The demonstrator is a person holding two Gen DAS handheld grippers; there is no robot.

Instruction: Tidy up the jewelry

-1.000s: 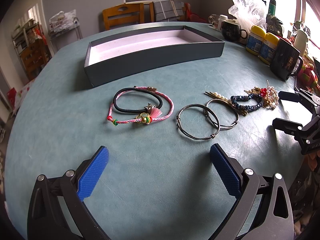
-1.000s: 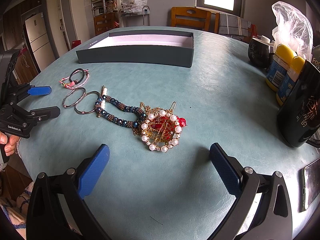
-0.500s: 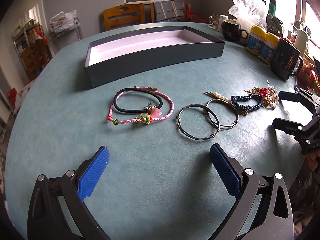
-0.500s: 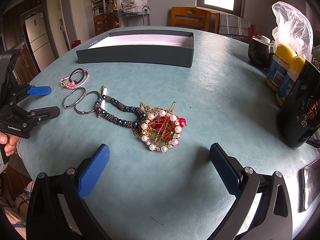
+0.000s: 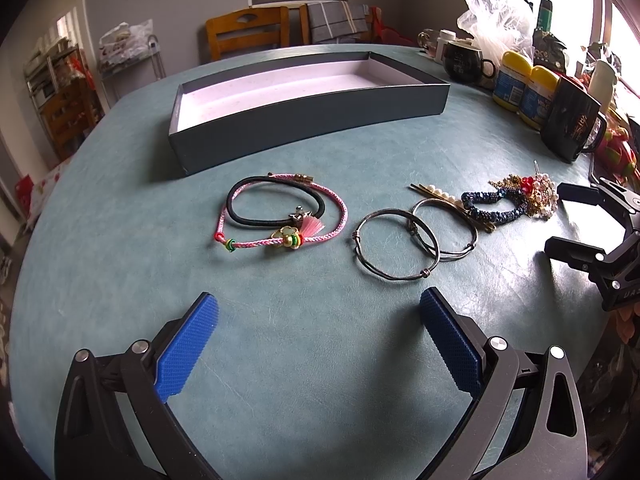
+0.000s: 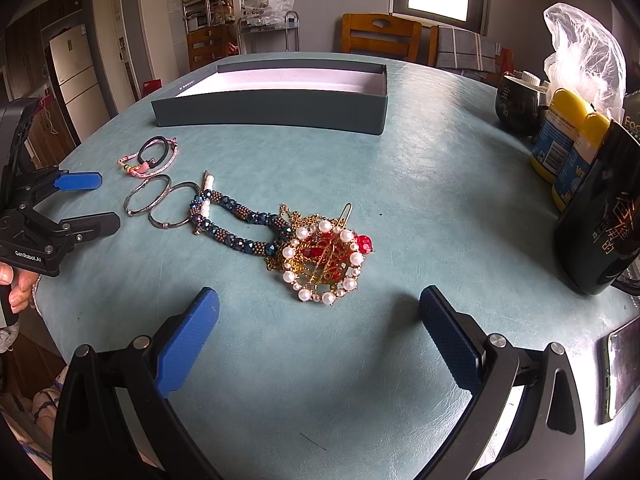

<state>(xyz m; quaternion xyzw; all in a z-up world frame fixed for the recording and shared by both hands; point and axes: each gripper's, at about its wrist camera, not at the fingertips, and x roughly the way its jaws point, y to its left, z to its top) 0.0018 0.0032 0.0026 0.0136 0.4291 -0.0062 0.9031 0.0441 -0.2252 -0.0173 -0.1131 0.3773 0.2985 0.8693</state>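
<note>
Lying at centre left of the left wrist view, the pink cord (image 5: pixel 280 220) and black hair tie (image 5: pixel 276 206) overlap on the counter (image 5: pixel 120 260); both look light and limp, so a pinch across the two strands where they cross, or on the cord's charm, seems the surest hold. Right of them sit two bangles (image 5: pixel 416 236), thin, stiff and likely slippery; taking one by its rim where it clears the other should stop them dragging together. A pearl hairpin (image 5: pixel 440 196) lies touching the far bangle, flat and hard to get under. Further right, the blue beaded rope (image 6: pixel 240 224) runs into a gold, pearl and red ornament (image 6: pixel 324 260), a tangle of fine chain that looks fragile; the rope is the safer grip. The box (image 5: pixel 304 96) waits empty in the upper middle, well apart from everything.

Both claws are released and hold nothing: the left claw (image 5: pixel 320 348) hangs low before the bangles, the right claw (image 6: pixel 320 344) low before the ornament.

Against the earlier frames nothing has shifted; jewelry and claws sit as they did.
</note>
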